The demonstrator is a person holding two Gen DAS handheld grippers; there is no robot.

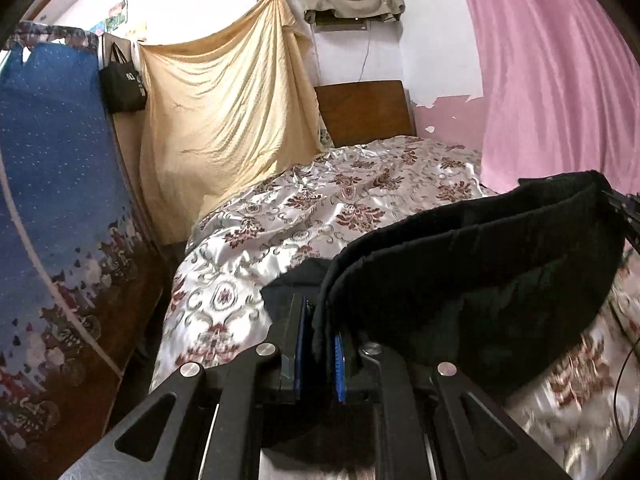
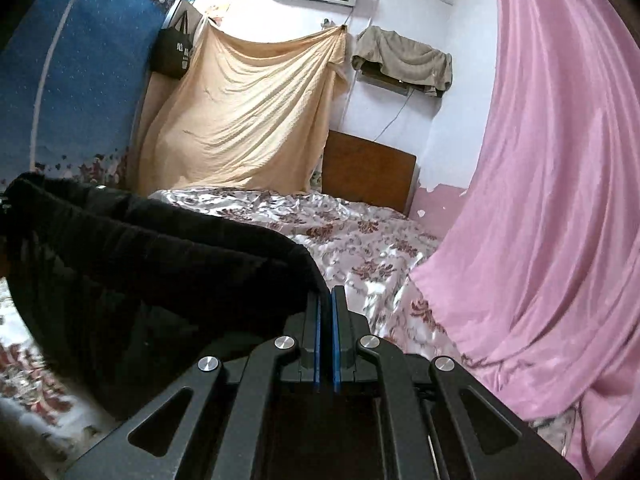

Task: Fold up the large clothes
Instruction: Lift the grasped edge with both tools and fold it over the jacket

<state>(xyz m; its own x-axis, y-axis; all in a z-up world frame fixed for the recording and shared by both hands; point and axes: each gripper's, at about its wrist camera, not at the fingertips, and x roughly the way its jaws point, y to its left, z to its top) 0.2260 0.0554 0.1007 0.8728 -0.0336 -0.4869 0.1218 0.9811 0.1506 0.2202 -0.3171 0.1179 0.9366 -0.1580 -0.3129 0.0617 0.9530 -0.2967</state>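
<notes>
Left gripper point(image 1: 319, 344) sits at the bottom centre of its view, blue pads clamped onto a corner of the black garment point(image 1: 480, 264), with cloth showing between them. From that grip the garment's doubled edge sweeps up and to the right across the frame, reaching the other tool at the far right edge. The fabric hangs in a sagging band above the floral bedspread point(image 1: 320, 208), which fills the middle of the picture.

Over in the right wrist view, the right gripper point(image 2: 327, 340) is low and central, pads pressed close together, pinching the garment point(image 2: 140, 260) at its other end. The dark cloth runs off to the left side of that frame, bunched and drooping, with the bedspread point(image 2: 360, 240) behind it and below it at lower left.

Up behind the bed, a wooden headboard point(image 2: 368, 170) stands against the wall at centre. A beige sheet point(image 1: 224, 120) drapes to its left, a pink curtain point(image 2: 560, 200) covers the right side, and a blue patterned panel point(image 1: 52, 180) leans on the left.
</notes>
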